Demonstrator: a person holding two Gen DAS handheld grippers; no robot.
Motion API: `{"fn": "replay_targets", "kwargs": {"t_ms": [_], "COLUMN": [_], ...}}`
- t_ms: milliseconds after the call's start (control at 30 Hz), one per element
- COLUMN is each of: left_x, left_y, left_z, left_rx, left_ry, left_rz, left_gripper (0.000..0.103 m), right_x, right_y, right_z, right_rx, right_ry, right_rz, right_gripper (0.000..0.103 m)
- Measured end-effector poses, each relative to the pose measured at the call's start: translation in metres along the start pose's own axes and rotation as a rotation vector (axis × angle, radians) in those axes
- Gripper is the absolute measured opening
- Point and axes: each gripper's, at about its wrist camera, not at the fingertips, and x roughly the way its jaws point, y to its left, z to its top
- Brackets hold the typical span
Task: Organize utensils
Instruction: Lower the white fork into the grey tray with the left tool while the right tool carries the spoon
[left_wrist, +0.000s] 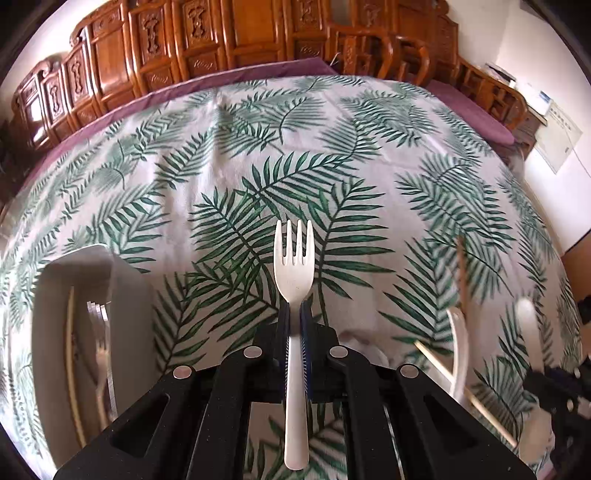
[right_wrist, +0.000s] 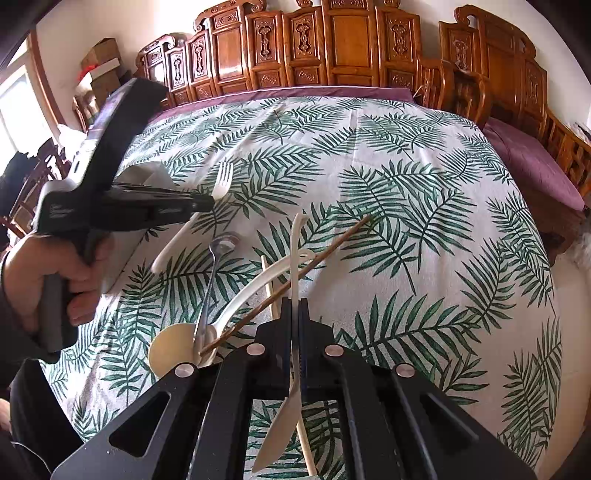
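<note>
My left gripper (left_wrist: 294, 312) is shut on the neck of a white plastic fork (left_wrist: 294, 254), whose tines point away over the leaf-print tablecloth. From the right wrist view, a hand holds that left gripper (right_wrist: 210, 201) with the fork (right_wrist: 223, 181) sticking out of it. My right gripper (right_wrist: 294, 306) is shut on a white plastic knife (right_wrist: 279, 424), blade toward the camera and handle pointing away. Just left of it lies a pile: a metal spoon (right_wrist: 216, 266), a white spoon (right_wrist: 255, 288), a brown chopstick (right_wrist: 325, 247) and a beige round spoon (right_wrist: 171, 350).
A grey tray (left_wrist: 129, 295) holding several utensils stands at the left, close beside the left gripper; in the right wrist view the tray (right_wrist: 147, 171) is half hidden behind it. Carved wooden furniture lines the far edge of the table. Blurred white utensils (left_wrist: 460, 343) lie at the right.
</note>
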Motion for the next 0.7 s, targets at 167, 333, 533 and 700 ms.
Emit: {"fn": "replay_targets", "kwargs": {"t_ms": [167,333,533,700], "left_x": [-0.035,-0.072,-0.105,-0.118], "left_y": [0.0,0.012,0.035,0.065], "left_z": [-0.009,-0.015,-0.022,-0.027], "left_rx": [0.029,0.043,0.036,0.007], "left_ry": [-0.049,-0.104,-0.152,-0.171], "left_rz": [-0.015,-0.037,-0.048,-0.029], "left_gripper": [0.005,0.005,0.005,0.005], "right_x": [-0.006,-0.008,-0.007,-0.007], "right_y": [0.007,0.022,0.047,0.073], "right_z": [0.005,0.008,0.019,0.03], "right_rx": [-0.008,-0.032,-0.052,-0.081], "right_ry": [-0.016,-0.019,-0.024,-0.031], "right_rz": [0.004,-0.003,0.001,0.01], "right_gripper": [0.004,0.004,0.004,0.004]}}
